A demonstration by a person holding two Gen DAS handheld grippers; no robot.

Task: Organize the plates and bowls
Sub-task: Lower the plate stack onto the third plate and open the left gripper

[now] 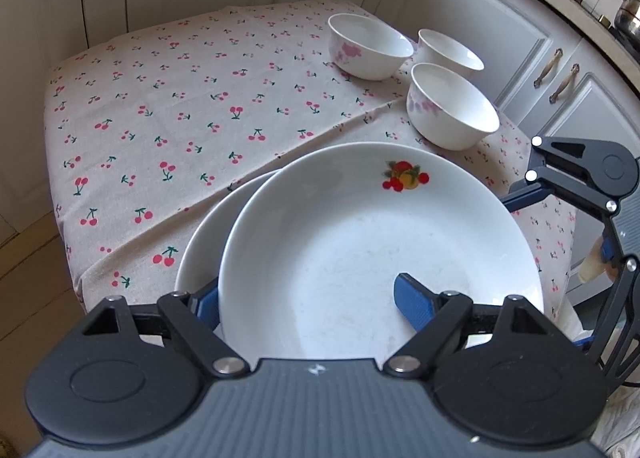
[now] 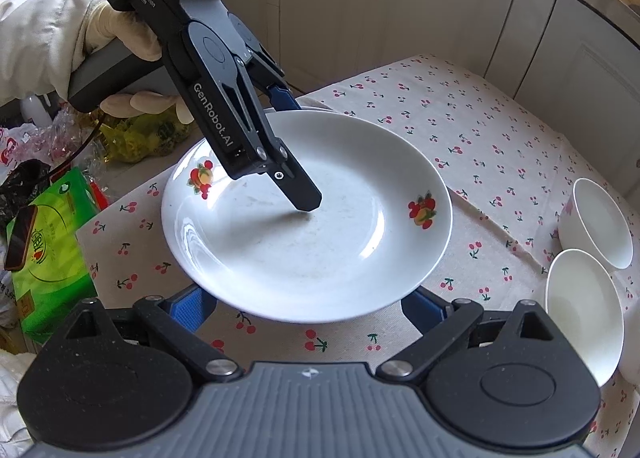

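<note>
Two plates (image 1: 360, 250) overlap at the table's near edge (image 1: 80, 290); left gripper (image 1: 308, 302) open astride the upper rim, right gripper (image 2: 312, 308) open beneath it.

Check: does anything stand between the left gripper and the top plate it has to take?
Nothing visible does. The jaws of the left gripper straddle the rim of the top plate, one finger inside, one outside by the lower plate. The bowls stand apart.

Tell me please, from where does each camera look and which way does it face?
Left wrist: sits on the left tongs, looks down across the white fruit-printed ceramic plate toward three white ceramic bowls; own blue-padded fingers show.
Right wrist: sits on the right tongs, faces the left tongs and the gloved hand.
Shared: plate, bowls, cherry-print tablecloth.
</note>
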